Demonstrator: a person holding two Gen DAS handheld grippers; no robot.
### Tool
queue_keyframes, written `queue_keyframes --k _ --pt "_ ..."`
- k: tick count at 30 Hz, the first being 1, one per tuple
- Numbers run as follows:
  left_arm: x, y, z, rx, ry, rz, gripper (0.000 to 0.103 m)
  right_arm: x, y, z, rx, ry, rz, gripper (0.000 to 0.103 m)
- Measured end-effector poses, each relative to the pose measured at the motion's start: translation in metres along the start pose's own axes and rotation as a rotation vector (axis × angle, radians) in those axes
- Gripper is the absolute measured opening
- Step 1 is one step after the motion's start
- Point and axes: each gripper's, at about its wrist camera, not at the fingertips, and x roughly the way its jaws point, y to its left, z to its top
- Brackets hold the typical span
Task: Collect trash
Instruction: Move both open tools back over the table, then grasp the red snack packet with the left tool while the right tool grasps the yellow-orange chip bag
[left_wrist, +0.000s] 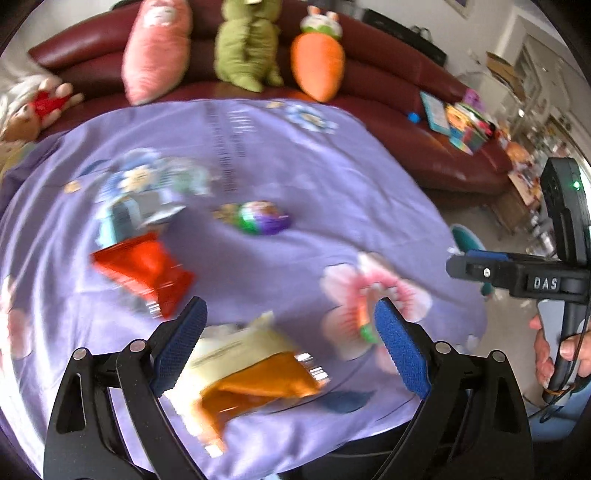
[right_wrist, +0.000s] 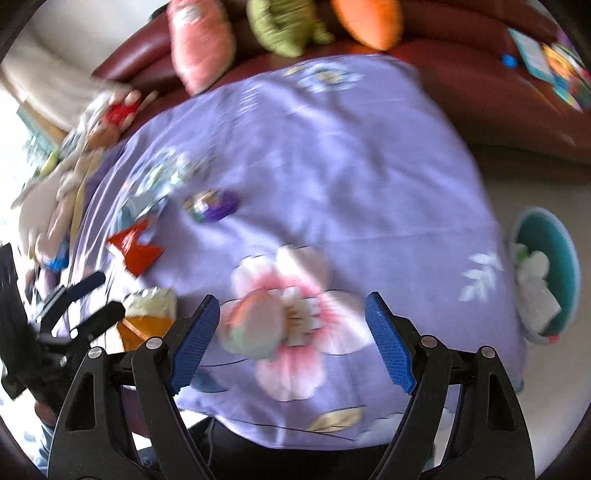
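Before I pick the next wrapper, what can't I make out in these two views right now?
- Wrapper brands: motion blur smears the red wrapper and the orange and white packet in both views.
- Small wrapper on the pink flower: too blurred in the right wrist view to identify.
- Teal bin: the tablecloth edge hides part of it; its contents are only pale shapes.

In the left wrist view, a cloth (left_wrist: 295, 177) covers the surface, and a sofa (left_wrist: 424, 122) runs across the top of the frame behind it, with stuffed toys (left_wrist: 243, 44) in a row on its seat. On the cloth, four wrappers lie apart: one at centre (left_wrist: 258, 218), one at centre left (left_wrist: 142, 269), one above it (left_wrist: 136, 210), one at lower centre (left_wrist: 251, 376). In the right wrist view, a bin (right_wrist: 554, 236) stands at the right edge, beside the cloth.
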Motion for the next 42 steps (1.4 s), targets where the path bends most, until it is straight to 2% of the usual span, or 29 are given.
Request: queue_keyframes --k 5,14,20,23,27,28,29,30,35,42 --pt "-0.007 0.045 -0.012 -0.074 -0.001 0.051 0.093 0.026 0.045 -0.004 -0.097 0.077 0.047 0.077" --pt "-0.004 0.101 -0.032 -0.209 0.015 0.086 0.093 0.080 0.118 -0.023 -0.300 0.237 0.115 0.077" --pt "-0.003 0.129 -0.042 -0.275 0.033 0.115 0.093 0.101 0.141 -0.029 -0.382 0.259 0.134 0.077" --pt "-0.003 0.142 -0.045 -0.311 0.039 0.125 0.093 0.114 0.144 -0.029 -0.382 0.271 0.140 0.077" --pt "0.000 0.153 -0.044 -0.347 0.044 0.123 0.093 0.130 0.143 -0.033 -0.366 0.279 0.190 0.076" --pt "0.001 0.154 -0.043 -0.350 0.044 0.125 0.093 0.132 0.143 -0.033 -0.365 0.277 0.203 0.054" --pt "0.002 0.153 -0.040 -0.349 0.044 0.127 0.093 0.134 0.143 -0.035 -0.362 0.283 0.224 0.027" --pt "0.003 0.153 -0.039 -0.347 0.044 0.128 0.093 0.137 0.142 -0.036 -0.350 0.303 0.242 0.027" --pt "0.015 0.144 -0.023 -0.330 0.042 0.113 0.093 0.130 0.131 -0.033 -0.319 0.273 0.257 0.022" --pt "0.040 0.120 0.002 -0.319 0.059 0.051 0.093 0.099 0.090 -0.024 -0.267 0.238 0.201 0.021"
